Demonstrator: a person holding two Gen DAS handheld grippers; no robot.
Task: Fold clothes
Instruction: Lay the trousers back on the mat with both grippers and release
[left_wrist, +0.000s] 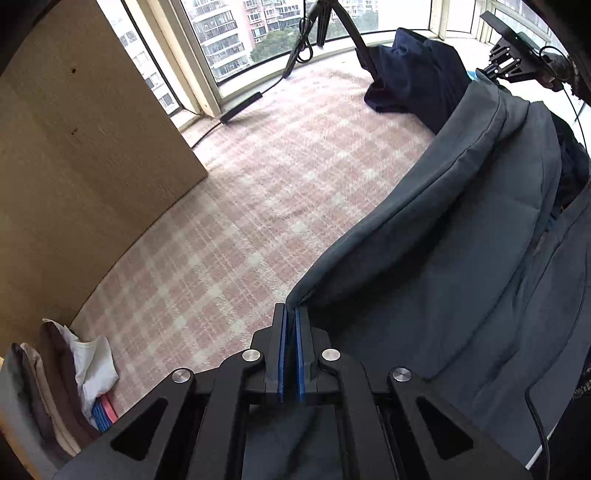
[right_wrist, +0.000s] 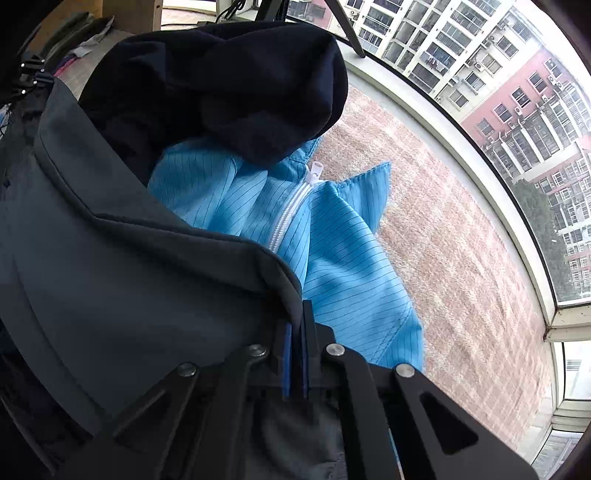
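Pink-and-cream checked carpet (left_wrist: 258, 192) carries everything you see; it runs to the curved window wall (right_wrist: 480, 155) at its far edge. Your left view alone shows the tan board panel (left_wrist: 85, 155) standing along the carpet's left side, and a small stack of folded clothes (left_wrist: 66, 376) in the near left corner, with a white piece on top.

Largest of the task's things is the slate-grey garment (left_wrist: 461, 258), which fills the right of the left view and the left of the right view. You hold it at two points along one hemmed edge, and that edge hangs between your two grippers.

Beyond it lies a navy garment (right_wrist: 229, 85), bunched near the carpet's far edge; the left view shows it only as a dark heap (left_wrist: 417, 81) beside a black stand leg (left_wrist: 295, 55). Only your right view shows the sky-blue pinstriped jacket (right_wrist: 332, 243) with its white zip (right_wrist: 291, 206), lying on the carpet partly under both the navy and grey cloth.

Left gripper (left_wrist: 290, 317): fingers narrow, the blue pads (left_wrist: 282, 350) pinched on a corner of the grey hem. Right gripper (right_wrist: 300, 314): fingers likewise narrow, clamped on the grey edge where it rolls over their tips. Each view shows the opposite gripper as a black frame at its far corner.
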